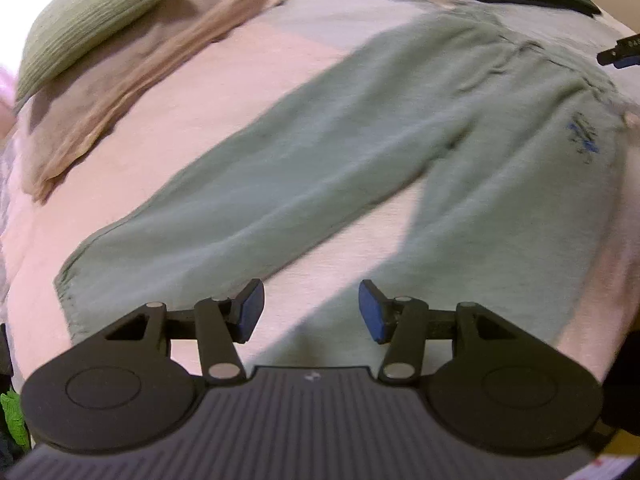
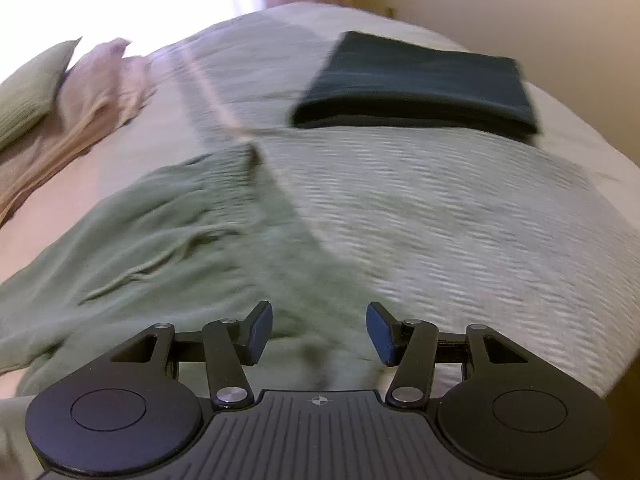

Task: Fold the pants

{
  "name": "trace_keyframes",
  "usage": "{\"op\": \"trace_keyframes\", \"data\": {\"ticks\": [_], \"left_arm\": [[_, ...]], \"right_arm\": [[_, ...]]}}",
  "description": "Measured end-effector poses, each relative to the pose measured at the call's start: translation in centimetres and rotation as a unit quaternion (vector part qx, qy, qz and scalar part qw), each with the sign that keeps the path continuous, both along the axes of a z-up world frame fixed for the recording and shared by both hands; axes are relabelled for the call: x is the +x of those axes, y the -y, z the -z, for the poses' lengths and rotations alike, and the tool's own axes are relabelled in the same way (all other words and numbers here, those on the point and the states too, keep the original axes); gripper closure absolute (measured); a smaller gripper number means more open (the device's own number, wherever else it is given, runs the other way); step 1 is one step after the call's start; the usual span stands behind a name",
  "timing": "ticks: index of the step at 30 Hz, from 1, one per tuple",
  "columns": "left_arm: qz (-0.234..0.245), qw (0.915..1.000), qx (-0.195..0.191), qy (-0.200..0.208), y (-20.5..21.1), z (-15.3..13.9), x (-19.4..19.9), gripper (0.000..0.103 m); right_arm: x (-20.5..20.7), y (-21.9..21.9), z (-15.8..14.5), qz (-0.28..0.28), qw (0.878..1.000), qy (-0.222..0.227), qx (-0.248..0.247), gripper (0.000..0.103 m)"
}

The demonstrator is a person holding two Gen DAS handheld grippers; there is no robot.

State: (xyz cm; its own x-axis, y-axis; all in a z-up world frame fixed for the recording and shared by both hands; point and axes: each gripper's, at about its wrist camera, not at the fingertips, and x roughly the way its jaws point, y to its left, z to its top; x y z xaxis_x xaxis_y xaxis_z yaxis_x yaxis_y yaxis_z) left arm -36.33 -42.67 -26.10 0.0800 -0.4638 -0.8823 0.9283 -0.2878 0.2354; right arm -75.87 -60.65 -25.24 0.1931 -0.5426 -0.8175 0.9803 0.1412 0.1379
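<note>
Bedspread carries green pants spread flat mid-bed, folded dark cloth toward its far edge; I see left gripper and right gripper released, empty.

Green pillow, dark folded cloth

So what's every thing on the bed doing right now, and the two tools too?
Green pants: spread flat, legs apart, not yet folded.
Dark cloth: folded, lying on the bed.
Tan cloth: lying loosely folded near the pillow.
Green pillow: resting partly on the tan cloth.
Left tool: open, empty, above the pant legs.
Right tool: open, empty, above the pants' edge.
</note>
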Motion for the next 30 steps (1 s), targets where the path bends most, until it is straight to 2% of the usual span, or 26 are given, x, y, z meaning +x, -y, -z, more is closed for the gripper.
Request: {"op": "trace_keyframes", "data": {"ticks": [6,11,16,21,24,25,27,30], "left_arm": [[0.018,0.9990,-0.033,-0.023,2.4,0.2,5.1,0.055],[0.043,0.9965,-0.046,-0.055,6.4,1.1,5.3,0.055],[0.084,0.9915,-0.057,-0.081,11.6,2.1,0.6,0.055],[0.117,0.9873,-0.056,-0.091,16.4,3.7,-6.3,0.054],[0.128,0.9860,-0.045,-0.096,18.5,4.6,-10.2,0.054],[0.131,0.9858,-0.039,-0.098,19.1,4.9,-11.4,0.054],[0.135,0.9855,-0.027,-0.099,19.9,5.4,-13.3,0.053],[0.150,0.9844,-0.013,-0.091,20.6,6.5,-15.5,0.053]], "right_arm": [[6.8,3.7,-1.9,-0.101,0.995,-0.006,-0.022,0.053],[9.1,9.4,-0.2,-0.142,0.990,0.003,0.007,0.050],[9.1,15.4,3.5,-0.180,0.982,0.014,0.051,0.050],[7.7,19.7,7.5,-0.222,0.973,0.031,0.063,0.048],[6.7,20.9,8.9,-0.234,0.967,0.072,0.073,0.046],[5.9,21.0,8.9,-0.232,0.965,0.098,0.074,0.047],[4.6,21.4,8.8,-0.232,0.956,0.157,0.085,0.057],[3.1,22.1,9.6,-0.218,0.949,0.201,0.103,0.062]]}}
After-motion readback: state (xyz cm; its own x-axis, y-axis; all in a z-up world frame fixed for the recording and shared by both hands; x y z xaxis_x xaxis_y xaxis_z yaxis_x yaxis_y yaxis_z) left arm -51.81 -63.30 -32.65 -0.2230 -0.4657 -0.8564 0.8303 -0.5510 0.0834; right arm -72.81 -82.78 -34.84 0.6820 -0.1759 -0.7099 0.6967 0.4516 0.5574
